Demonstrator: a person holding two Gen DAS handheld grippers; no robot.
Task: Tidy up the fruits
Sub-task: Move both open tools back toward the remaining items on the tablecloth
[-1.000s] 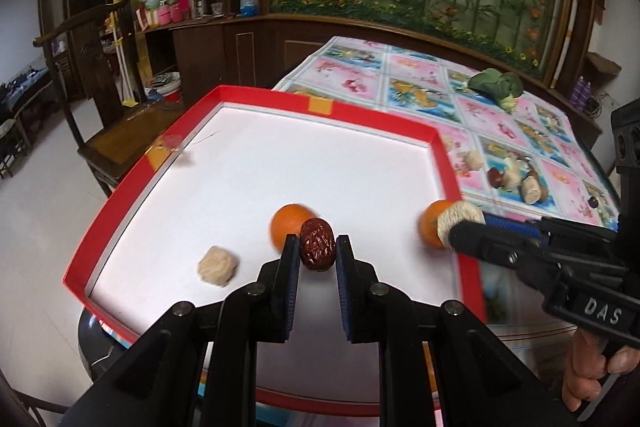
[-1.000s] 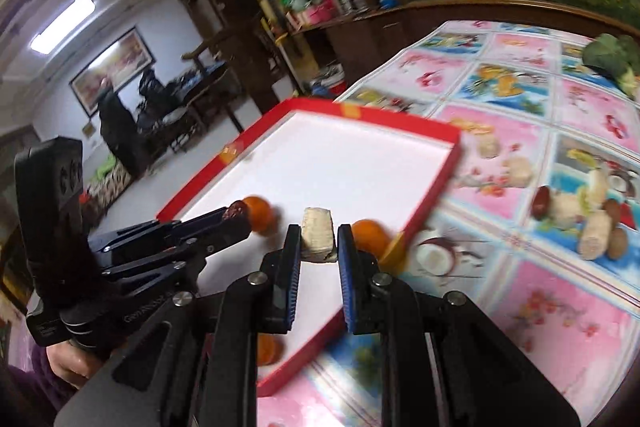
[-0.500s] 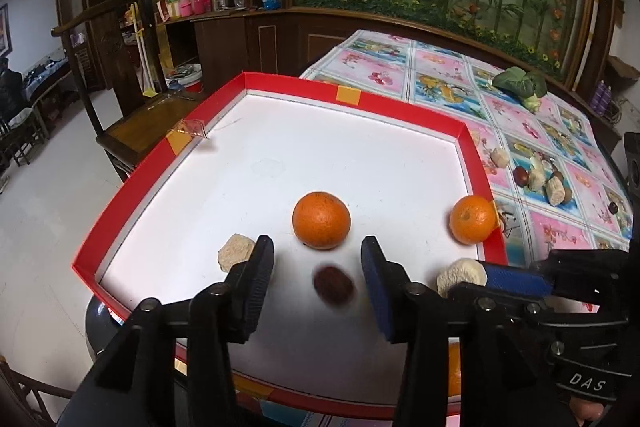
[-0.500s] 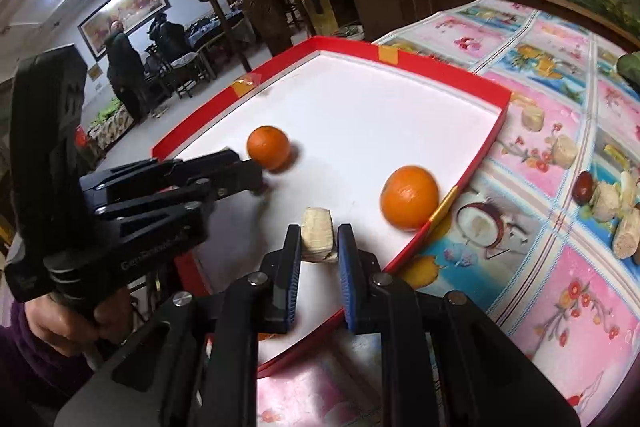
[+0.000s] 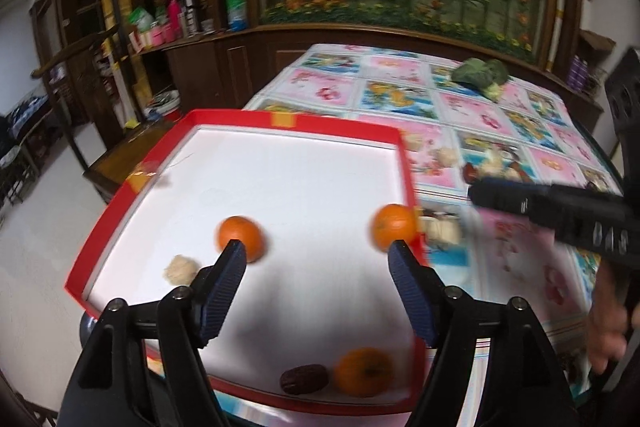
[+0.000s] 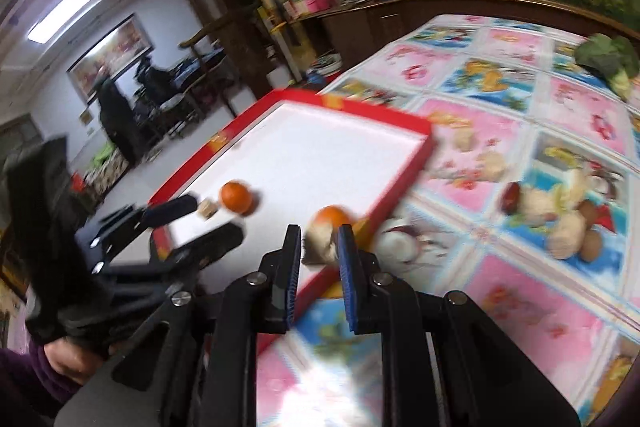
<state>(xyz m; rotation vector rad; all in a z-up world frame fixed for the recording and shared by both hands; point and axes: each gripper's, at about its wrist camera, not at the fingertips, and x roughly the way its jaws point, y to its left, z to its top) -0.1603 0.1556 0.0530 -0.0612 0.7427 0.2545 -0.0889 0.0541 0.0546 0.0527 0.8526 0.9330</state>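
Now left gripper (image 5: 314,261) wide, empty; right gripper (image 6: 318,241) around pale fruit piece (image 6: 318,247).

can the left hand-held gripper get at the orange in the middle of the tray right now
Probably yes. The left hand-held gripper, whose jaws have just been opening, stands open with nothing between them, and the orange lies just ahead by its left finger on the tray's bare floor.

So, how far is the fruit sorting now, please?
Partly done. In the red tray lie three oranges, a date and a pale piece. The left gripper has just been opening and holds nothing, with the date lying in the tray below it. The right gripper is shut on another pale piece over the tray's edge. Left: the pile on the tablecloth.
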